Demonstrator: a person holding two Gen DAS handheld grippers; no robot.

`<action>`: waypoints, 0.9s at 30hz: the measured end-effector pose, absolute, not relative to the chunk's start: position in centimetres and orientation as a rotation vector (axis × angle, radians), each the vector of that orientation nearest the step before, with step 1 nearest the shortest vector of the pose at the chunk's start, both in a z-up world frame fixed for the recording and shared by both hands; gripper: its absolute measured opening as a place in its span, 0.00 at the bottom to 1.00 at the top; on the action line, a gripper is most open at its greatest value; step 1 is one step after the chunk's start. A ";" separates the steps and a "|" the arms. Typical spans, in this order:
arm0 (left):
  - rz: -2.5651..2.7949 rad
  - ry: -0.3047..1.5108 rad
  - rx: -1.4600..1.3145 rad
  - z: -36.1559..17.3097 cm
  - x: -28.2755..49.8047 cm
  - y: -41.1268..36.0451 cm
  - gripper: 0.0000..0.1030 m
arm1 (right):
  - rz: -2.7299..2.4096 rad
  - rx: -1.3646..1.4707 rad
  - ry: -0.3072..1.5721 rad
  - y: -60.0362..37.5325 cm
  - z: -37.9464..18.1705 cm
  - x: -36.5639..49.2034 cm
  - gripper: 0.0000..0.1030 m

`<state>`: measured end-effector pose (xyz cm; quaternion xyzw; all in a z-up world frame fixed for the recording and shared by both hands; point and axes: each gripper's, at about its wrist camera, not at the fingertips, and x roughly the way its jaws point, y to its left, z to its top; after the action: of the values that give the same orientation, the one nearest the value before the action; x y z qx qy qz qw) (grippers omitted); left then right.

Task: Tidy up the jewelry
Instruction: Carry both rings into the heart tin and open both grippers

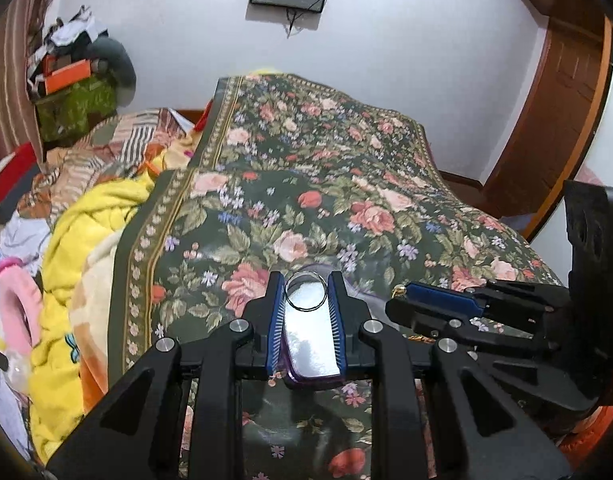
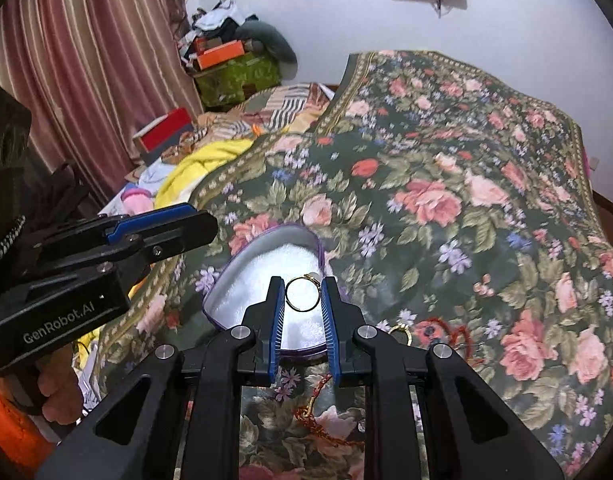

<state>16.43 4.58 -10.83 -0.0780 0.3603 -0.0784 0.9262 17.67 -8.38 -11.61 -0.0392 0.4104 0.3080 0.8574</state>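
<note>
Item: silver ring [image 1: 305, 291], clamped in the left hand-held gripper [image 1: 306, 294] above the open purple case [image 2: 266, 280] on the floral bedspread [image 2: 446, 160].
Item: gold ring [image 2: 303, 294], clamped in the right hand-held gripper [image 2: 303, 296] over the same case.
Outstanding: second gold ring [image 2: 402, 332] and red beads [image 2: 462, 334] loose on the bedspread. Judged early; neither held ring is in the case yet.

Gold ring [image 2: 303, 294] upright above white-lined purple box [image 2: 262, 264]
</note>
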 end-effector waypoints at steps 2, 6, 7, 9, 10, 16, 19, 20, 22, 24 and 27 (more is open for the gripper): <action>-0.164 0.754 -0.167 -11.3 16.7 4.7 0.20 | 0.653 -0.090 0.882 -8.1 -12.3 17.8 0.16; -0.167 0.777 -0.164 -12.1 17.1 4.7 0.20 | 0.662 -0.097 0.910 -7.9 -13.1 18.1 0.16; -0.169 0.781 -0.163 -12.3 17.1 4.6 0.20 | 0.663 -0.098 0.914 -7.9 -13.3 18.1 0.16; -0.169 0.789 -0.158 -12.5 17.3 4.4 0.20 | 0.665 -0.101 0.920 -7.8 -13.5 18.2 0.16; -0.167 0.794 -0.157 -12.7 17.4 4.4 0.20 | 0.667 -0.102 0.922 -7.8 -13.5 18.2 0.16; -0.171 0.822 -0.161 -13.5 17.9 4.3 0.20 | 0.670 -0.109 0.929 -7.8 -13.8 18.3 0.16; -0.175 0.828 -0.164 -13.7 17.9 4.2 0.20 | 0.673 -0.117 0.922 -7.7 -13.8 18.2 0.16; -0.176 0.828 -0.164 -13.7 17.9 4.2 0.20 | 0.673 -0.121 0.920 -7.7 -13.7 18.1 0.16; -0.181 0.827 -0.166 -13.6 17.9 4.1 0.20 | 0.676 -0.123 0.919 -7.6 -13.7 18.1 0.16; -0.181 0.823 -0.165 -13.5 17.8 4.1 0.20 | 0.677 -0.129 0.920 -7.5 -13.7 18.0 0.16; -0.176 0.816 -0.167 -13.1 17.5 4.1 0.20 | 0.672 -0.133 0.920 -7.6 -13.5 17.8 0.16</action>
<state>17.54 4.10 -13.05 -0.0810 0.3957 -0.0853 0.9108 17.78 -7.62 -13.53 -0.0630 0.4353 0.3178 0.8400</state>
